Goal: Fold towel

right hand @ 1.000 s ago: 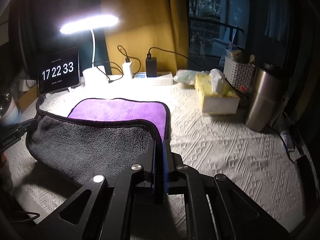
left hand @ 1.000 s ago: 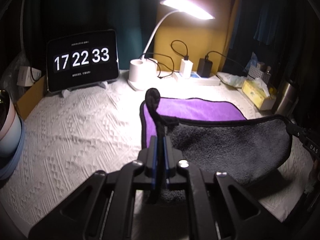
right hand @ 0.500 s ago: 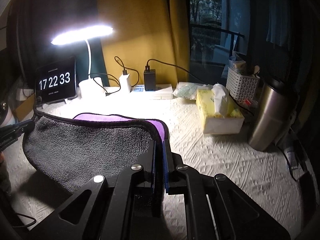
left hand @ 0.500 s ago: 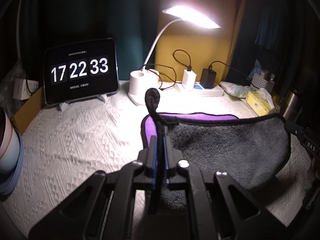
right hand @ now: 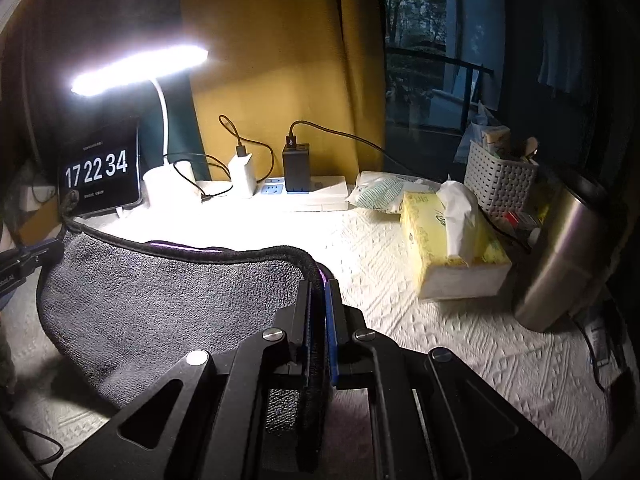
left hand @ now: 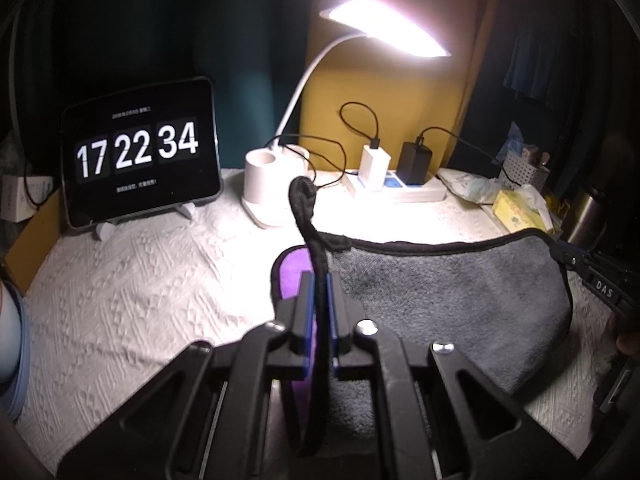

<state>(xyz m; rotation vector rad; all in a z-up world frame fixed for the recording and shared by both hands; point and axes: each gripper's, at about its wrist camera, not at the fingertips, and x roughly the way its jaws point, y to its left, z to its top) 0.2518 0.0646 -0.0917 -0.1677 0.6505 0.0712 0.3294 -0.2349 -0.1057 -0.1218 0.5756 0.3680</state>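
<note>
The towel (left hand: 440, 300) is grey on one side and purple on the other, with black trim, and shows in the right wrist view (right hand: 160, 304) too. My left gripper (left hand: 318, 280) is shut on its left corner, the black hanging loop (left hand: 304, 196) sticking up past the tips. My right gripper (right hand: 318, 288) is shut on the right corner. The held edge hangs between the grippers, grey side facing me, above the white textured tablecloth (left hand: 140, 280). Only a sliver of purple (left hand: 294, 276) shows. Each gripper is visible at the other view's edge.
At the back stand a tablet clock (left hand: 140, 152), a lit desk lamp (left hand: 276, 184) and a power strip with chargers (left hand: 396, 188). On the right are a yellow tissue box (right hand: 448, 244), a white basket (right hand: 500, 180) and a steel tumbler (right hand: 560, 260).
Both grippers have carried the held towel edge away from me toward the back of the table, folding the grey side over the purple. The purple area has shrunk from a wide patch to a sliver.
</note>
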